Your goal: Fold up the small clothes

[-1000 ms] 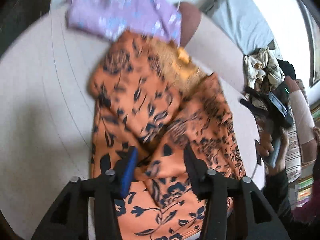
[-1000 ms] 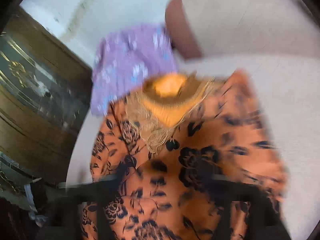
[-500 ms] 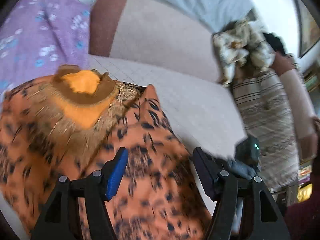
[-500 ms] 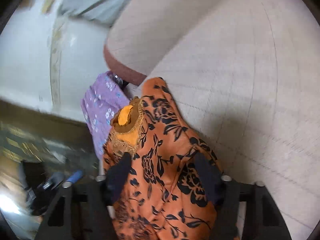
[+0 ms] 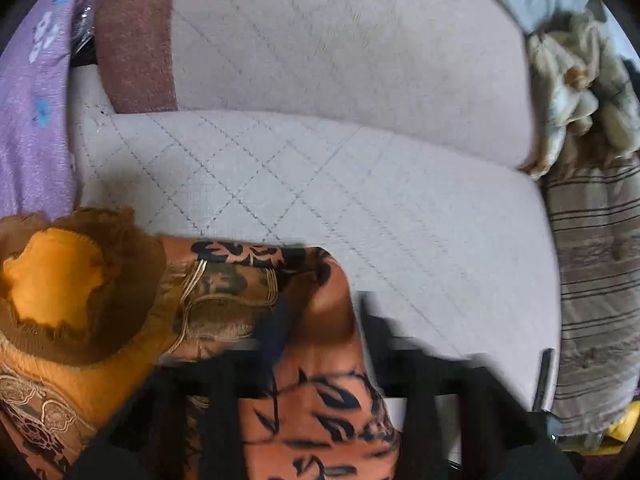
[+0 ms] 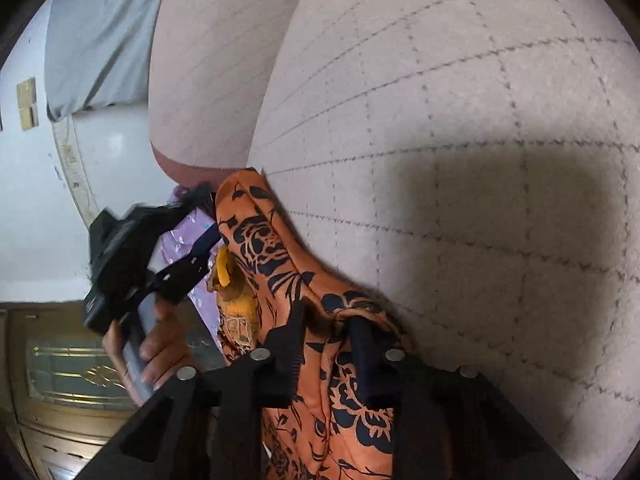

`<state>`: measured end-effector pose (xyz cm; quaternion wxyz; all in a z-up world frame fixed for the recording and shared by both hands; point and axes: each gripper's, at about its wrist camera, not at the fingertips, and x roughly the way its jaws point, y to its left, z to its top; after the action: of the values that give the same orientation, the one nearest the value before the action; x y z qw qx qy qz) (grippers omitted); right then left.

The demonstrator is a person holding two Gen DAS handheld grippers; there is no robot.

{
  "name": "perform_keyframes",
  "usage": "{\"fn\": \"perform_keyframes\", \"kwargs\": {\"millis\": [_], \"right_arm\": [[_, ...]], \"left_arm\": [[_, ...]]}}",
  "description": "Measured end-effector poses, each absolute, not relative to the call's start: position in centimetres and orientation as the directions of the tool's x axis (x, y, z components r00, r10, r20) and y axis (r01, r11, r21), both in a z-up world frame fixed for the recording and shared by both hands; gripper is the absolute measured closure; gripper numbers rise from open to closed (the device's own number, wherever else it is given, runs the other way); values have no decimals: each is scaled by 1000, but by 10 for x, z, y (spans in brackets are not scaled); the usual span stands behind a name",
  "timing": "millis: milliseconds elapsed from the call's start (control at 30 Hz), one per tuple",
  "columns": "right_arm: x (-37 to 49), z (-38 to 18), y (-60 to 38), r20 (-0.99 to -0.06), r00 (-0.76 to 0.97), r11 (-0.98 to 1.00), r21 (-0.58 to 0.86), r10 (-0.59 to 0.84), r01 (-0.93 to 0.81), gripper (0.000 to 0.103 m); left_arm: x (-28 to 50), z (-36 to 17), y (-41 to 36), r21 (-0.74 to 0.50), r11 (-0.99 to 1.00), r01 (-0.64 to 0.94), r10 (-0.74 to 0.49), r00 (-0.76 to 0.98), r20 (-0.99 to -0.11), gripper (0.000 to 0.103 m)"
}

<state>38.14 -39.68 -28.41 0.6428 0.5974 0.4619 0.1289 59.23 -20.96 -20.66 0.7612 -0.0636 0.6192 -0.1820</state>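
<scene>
The orange floral garment (image 6: 280, 264) is up off the quilted cushion (image 6: 460, 200), bunched into a ridge between your two tools, its black flower print running the full length. In the left wrist view the same cloth (image 5: 320, 408) fills the bottom middle, with its yellow-lined neck opening (image 5: 60, 280) and gold embroidery turned up at the lower left.

Your right gripper (image 6: 326, 344) has its fingers (image 6: 290, 344) set apart with a fold of the orange fabric running up between them; the cloth touches both, but whether they are truly pinching it or just straddling it, I cannot tell.

Your left gripper (image 5: 320, 320) is badly smeared with blur in its own view, fabric sitting between the two dark fingers; from the right wrist view that tool (image 6: 192, 256) sits at the garment's far edge by the neckline, your left hand (image 6: 148, 344) wrapped on its grey handle. I cannot tell its grip either.

Just beside the garment lies a purple flowered cloth (image 5: 36, 112). The cushion's backrest (image 5: 340, 48) rises behind, a crumpled pale garment (image 5: 576, 80) heaped at its right end above a striped blanket (image 5: 592, 280). A wooden cabinet (image 6: 60, 380) stands off to the left.
</scene>
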Motion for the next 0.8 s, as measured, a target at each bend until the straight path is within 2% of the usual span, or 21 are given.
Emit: {"fn": "perform_keyframes", "kwargs": {"millis": [67,133,200,333,467,500,533,567,600,633,667,733,767,800], "right_arm": [[382,-284,-397,-468,530,274,872,707,405,90],[382,-283,-397,-470,530,276,871,706,406,92],[376,-273,-407,-453,579,261,884,678,387,93],[371,-256,-429,-431,665,255,901,610,350,94],[372,-295,-429,-463,611,189,868,642,460,93],[370,-302,-430,-433,625,141,876,649,460,93],[367,-308,-432,-398,641,80,882,657,465,93],[367,-307,-433,-391,639,71,882,662,467,91],[369,-303,-433,-395,630,84,882,669,464,90],[370,-298,-432,-406,617,107,880,674,462,89],[371,-294,-432,-417,608,127,878,676,461,83],[370,-279,-431,-430,606,156,879,670,451,53],[368,-272,-431,-436,613,168,879,659,445,22],[365,-259,-431,-449,625,198,881,638,430,16]], "left_arm": [[593,-206,-216,-310,927,212,-346,158,-925,97],[595,-190,-222,-390,893,226,-429,161,-889,98],[598,-171,-234,-414,878,242,-461,192,-866,98],[609,-178,-266,-367,894,256,-421,197,-886,97],[616,-214,-279,-296,924,240,-336,145,-931,96],[614,-213,-277,-303,919,253,-345,146,-927,93],[612,-210,-273,-322,908,267,-368,143,-919,85],[609,-202,-264,-346,898,272,-393,142,-908,72],[605,-191,-255,-364,891,270,-413,153,-898,65],[598,-175,-241,-381,887,262,-433,182,-883,50],[587,-154,-223,-405,879,252,-460,224,-859,41],[557,-111,-186,-424,868,259,-489,292,-822,39],[539,-94,-168,-418,870,263,-487,321,-812,38],[518,-77,-147,-421,865,273,-497,354,-792,36]]}}
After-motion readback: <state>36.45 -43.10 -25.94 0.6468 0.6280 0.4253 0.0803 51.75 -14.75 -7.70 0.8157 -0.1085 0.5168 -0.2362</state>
